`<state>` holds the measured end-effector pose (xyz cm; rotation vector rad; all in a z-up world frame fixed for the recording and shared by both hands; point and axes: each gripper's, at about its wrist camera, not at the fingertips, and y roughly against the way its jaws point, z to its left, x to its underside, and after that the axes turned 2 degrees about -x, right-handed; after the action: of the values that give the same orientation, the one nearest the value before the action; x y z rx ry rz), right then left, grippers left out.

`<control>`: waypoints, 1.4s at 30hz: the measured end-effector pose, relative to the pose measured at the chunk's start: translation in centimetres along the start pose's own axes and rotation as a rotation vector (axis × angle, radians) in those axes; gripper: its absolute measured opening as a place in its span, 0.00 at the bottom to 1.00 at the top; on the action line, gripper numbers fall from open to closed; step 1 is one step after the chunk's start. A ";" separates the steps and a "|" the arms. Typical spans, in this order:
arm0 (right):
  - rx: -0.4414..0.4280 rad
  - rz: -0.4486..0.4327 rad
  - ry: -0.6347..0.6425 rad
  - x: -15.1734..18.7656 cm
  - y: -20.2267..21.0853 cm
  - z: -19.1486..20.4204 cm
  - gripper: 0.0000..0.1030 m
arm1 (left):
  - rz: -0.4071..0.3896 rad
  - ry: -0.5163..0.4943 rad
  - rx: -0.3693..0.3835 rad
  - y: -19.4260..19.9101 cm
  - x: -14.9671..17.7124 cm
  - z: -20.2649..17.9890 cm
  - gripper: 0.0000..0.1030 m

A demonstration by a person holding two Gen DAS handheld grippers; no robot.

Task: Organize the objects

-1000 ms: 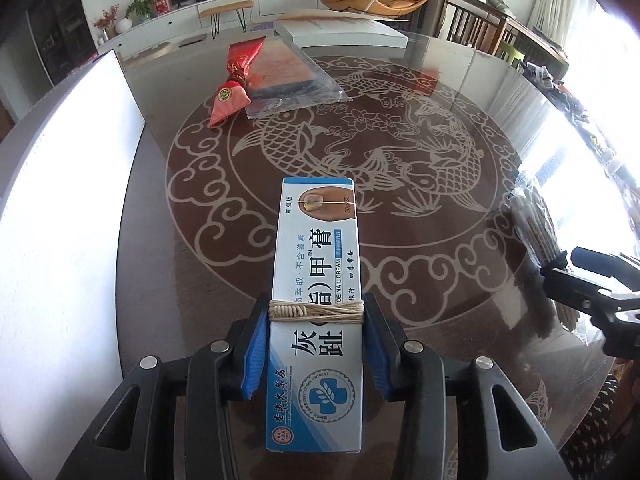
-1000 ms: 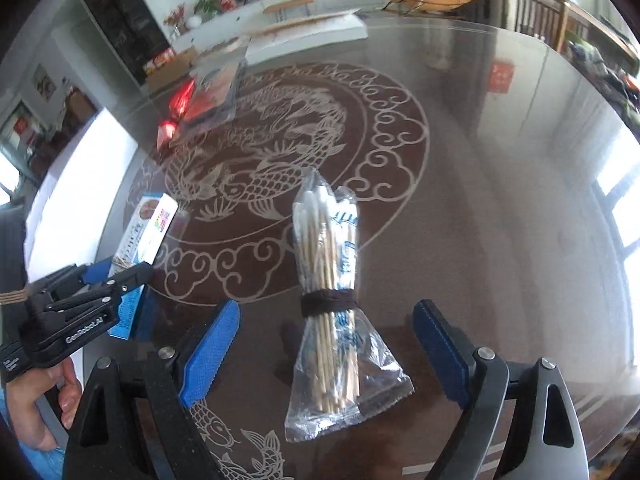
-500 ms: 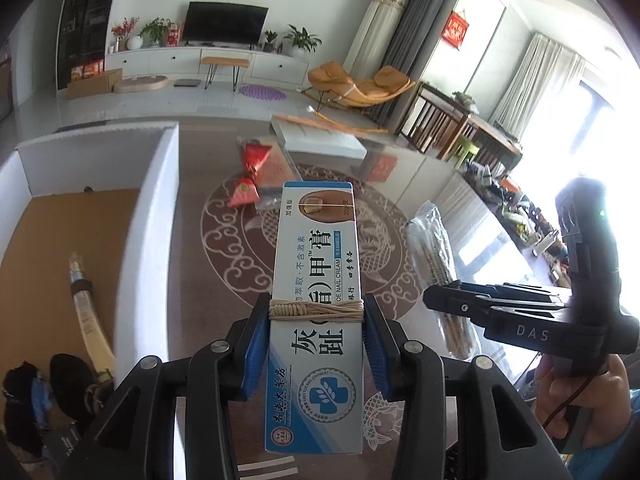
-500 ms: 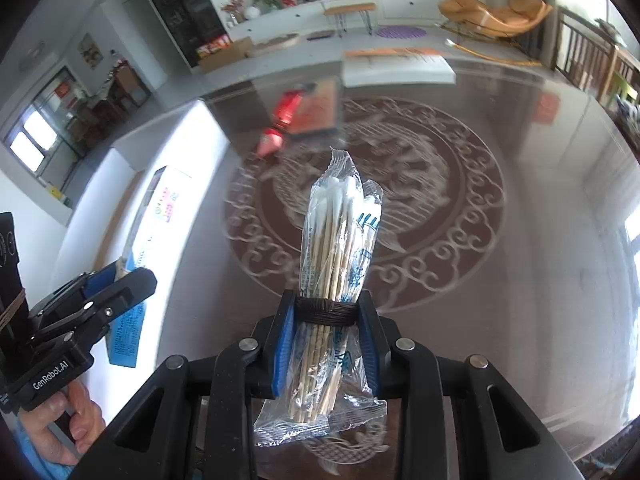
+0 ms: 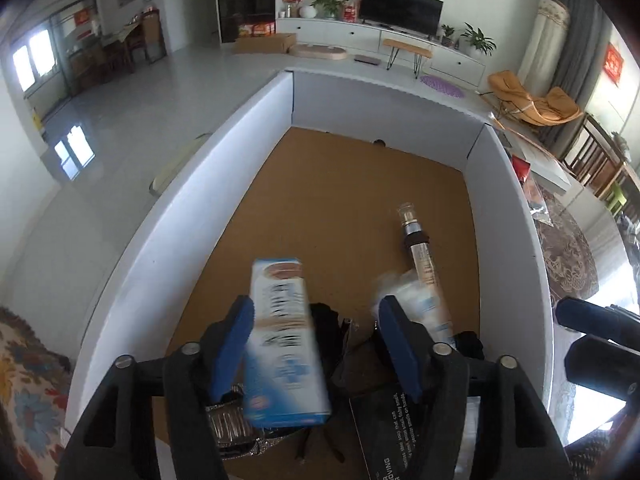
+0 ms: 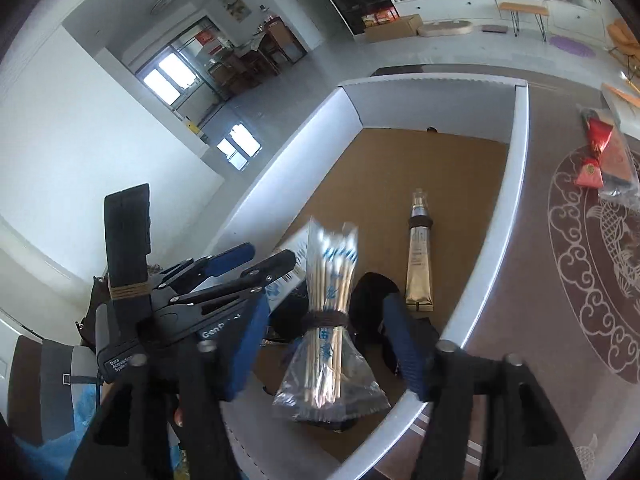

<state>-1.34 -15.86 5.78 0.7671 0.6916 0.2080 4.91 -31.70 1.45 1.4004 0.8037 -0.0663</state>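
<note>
Both grippers hang over a white-walled box point(image 5: 256, 120) with a brown floor. My left gripper point(image 5: 316, 340) is open; the blue-and-white cream carton point(image 5: 284, 344) is blurred between its spread jaws, loose and falling. My right gripper point(image 6: 324, 340) is open too; the cotton swab bundle point(image 6: 330, 300) in its clear bag sits between the spread jaws, untouched by the pads and blurred. The box wall shows in the right wrist view point(image 6: 516, 184). The left gripper also shows there point(image 6: 240, 268).
In the box lie a gold tube point(image 5: 420, 256), also in the right wrist view point(image 6: 418, 264), black items point(image 5: 332, 332) and a silvery packet point(image 5: 228, 420). On the dragon-patterned table point(image 6: 592, 280) to the right lie red pouches point(image 6: 592, 160).
Both grippers moved left from the table to above the box. Both jaws opened, letting go of the carton and the swab bundle.
</note>
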 end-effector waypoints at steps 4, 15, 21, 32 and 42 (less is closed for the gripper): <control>0.116 -0.104 -0.010 1.4 2.9 -3.2 0.74 | -0.031 0.021 0.037 -0.1 0.0 -1.4 0.70; 0.793 -0.226 -0.275 11.0 12.2 -23.6 0.96 | -0.121 -0.315 0.306 4.4 2.4 -19.1 0.86; 0.925 -0.255 -0.343 15.2 14.7 -28.0 0.96 | -0.070 -0.490 0.377 4.8 5.3 -27.2 0.86; 0.931 -0.241 -0.246 14.0 13.2 -26.5 0.96 | 0.023 -0.410 0.384 2.0 4.5 -28.4 0.86; 0.877 -0.240 -0.300 14.8 13.3 -27.1 0.96 | 0.048 -0.442 0.341 0.9 6.4 -28.8 0.86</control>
<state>-6.58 15.07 -6.26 1.4999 0.5679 -0.4591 -3.17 -3.35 0.08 1.6452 0.3996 -0.4776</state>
